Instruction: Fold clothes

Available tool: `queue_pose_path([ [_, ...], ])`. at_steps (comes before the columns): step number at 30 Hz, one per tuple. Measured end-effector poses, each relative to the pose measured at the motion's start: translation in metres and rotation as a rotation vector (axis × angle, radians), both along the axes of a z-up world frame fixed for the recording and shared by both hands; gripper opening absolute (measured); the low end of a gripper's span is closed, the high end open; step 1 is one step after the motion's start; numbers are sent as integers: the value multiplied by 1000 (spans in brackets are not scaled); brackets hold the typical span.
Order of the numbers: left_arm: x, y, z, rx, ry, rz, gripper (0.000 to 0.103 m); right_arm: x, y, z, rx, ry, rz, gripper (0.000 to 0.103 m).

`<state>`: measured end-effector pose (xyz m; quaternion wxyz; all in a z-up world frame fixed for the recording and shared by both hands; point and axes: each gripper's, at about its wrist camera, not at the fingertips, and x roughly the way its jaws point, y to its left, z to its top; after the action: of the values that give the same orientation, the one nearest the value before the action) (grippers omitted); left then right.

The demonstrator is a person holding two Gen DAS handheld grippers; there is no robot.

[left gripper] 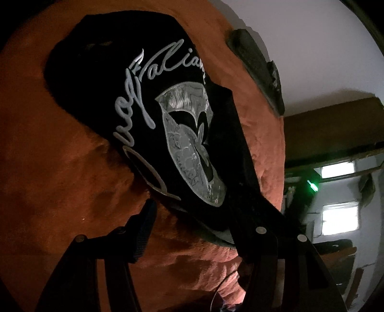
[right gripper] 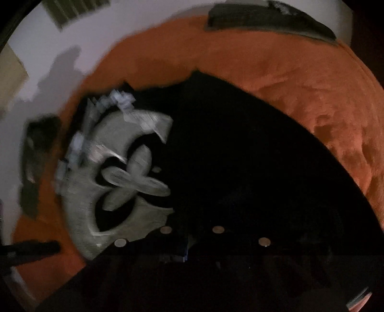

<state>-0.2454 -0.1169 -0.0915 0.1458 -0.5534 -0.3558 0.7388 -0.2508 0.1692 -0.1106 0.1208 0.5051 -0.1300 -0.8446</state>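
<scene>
black T-shirt [left gripper: 153, 100] is lying on the orange blanket [left gripper: 48, 156], silver print facing up | left gripper [left gripper: 194, 228] is standing unclenched, near hem running across its right finger, grip unclear | right gripper [right gripper: 192, 242] is sitting clenched over dark cloth, catch unclear | dark folded garment [right gripper: 268, 21] is resting at far edge

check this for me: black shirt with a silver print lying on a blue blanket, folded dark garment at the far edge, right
One thing is off: the blanket is orange, not blue, as the left wrist view shows clearly. The rest holds: the black shirt with the silver print lies on it, and a folded dark garment sits at the far edge.
</scene>
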Motion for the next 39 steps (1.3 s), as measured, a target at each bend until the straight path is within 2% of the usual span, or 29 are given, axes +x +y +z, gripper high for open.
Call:
queue_pose_path([
  [3,3,3,1,64,-15,0,60,38,4,29,-117,52,40,4],
  [6,10,15,2,230,-49,-16,61,79,4,53,-226,74,96,4],
  [8,19,27,7,280,-49,-39,66,104,5,68,-279,88,111,4],
  [13,48,53,24,308,-41,-69,72,159,-12,96,-207,149,176,4],
  [15,57,56,26,337,-55,-62,73,174,-17,97,-199,153,197,4],
  [18,70,58,37,337,-59,-59,73,191,-24,97,-186,153,225,4],
  [24,91,61,53,249,0,-82,72,212,-28,92,-174,174,242,4],
  [25,94,63,54,222,13,-89,55,211,-29,90,-175,173,240,4],
  [26,99,66,53,187,21,-107,16,210,-29,88,-179,170,239,4],
  [27,103,67,51,150,23,-124,6,208,-27,85,-183,166,239,4],
  [30,113,56,49,139,41,-94,6,202,-24,79,-223,150,257,8],
  [32,118,45,50,154,51,-61,6,196,-18,79,-256,145,265,16],
  [34,117,24,55,193,59,-13,5,190,-8,81,-287,136,267,44],
  [36,115,-4,67,211,91,42,5,187,13,89,-298,159,231,62],
  [39,111,-40,87,246,156,115,5,180,59,99,-289,196,138,66],
])
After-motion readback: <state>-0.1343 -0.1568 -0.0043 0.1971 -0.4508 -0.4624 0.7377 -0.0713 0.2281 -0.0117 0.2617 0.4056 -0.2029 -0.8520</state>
